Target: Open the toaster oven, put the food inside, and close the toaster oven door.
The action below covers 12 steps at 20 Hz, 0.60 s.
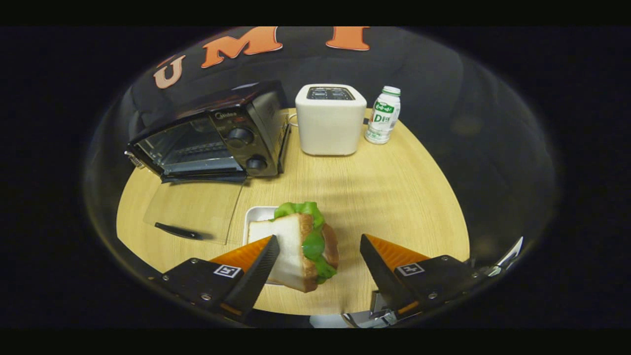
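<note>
A black toaster oven [212, 135] stands at the back left of the round wooden table [394, 197]. Its glass door [194, 209] lies folded down flat on the table, handle toward me, and the wire rack inside is bare. A sandwich [300, 246] of white bread and green lettuce stands on edge on a small white tray [256, 217], between my fingers and nearer the left one. My gripper [320, 246] is open; the left finger touches or nearly touches the bread, and the right finger is well apart from it.
A white pop-up toaster [329, 121] stands beside the oven at the back of the table. A small white bottle [383, 116] with a green label is just right of it. Bare tabletop lies to the right of the sandwich.
</note>
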Each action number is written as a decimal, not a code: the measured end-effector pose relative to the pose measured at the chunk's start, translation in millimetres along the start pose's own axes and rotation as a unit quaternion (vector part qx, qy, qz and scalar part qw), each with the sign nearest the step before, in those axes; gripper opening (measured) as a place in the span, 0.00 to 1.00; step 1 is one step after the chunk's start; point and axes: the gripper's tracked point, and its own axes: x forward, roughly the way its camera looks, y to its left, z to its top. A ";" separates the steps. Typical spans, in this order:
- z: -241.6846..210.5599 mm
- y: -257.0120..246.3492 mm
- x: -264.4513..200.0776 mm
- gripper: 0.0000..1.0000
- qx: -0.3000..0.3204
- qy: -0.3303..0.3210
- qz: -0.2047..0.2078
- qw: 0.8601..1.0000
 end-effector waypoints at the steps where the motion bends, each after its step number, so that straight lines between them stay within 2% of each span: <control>1: -1.4 2.2 2.0 0.98 0.010 0.005 0.009 1.000; 4: -9.1 7.3 7.0 0.99 0.029 0.022 0.032 0.999; 6: -10.6 14.5 8.8 0.94 0.046 0.028 0.052 0.997; 9: -12.0 18.0 7.3 0.73 0.070 0.042 0.071 0.994; 12: -10.7 19.3 2.9 0.59 0.088 0.057 0.084 0.991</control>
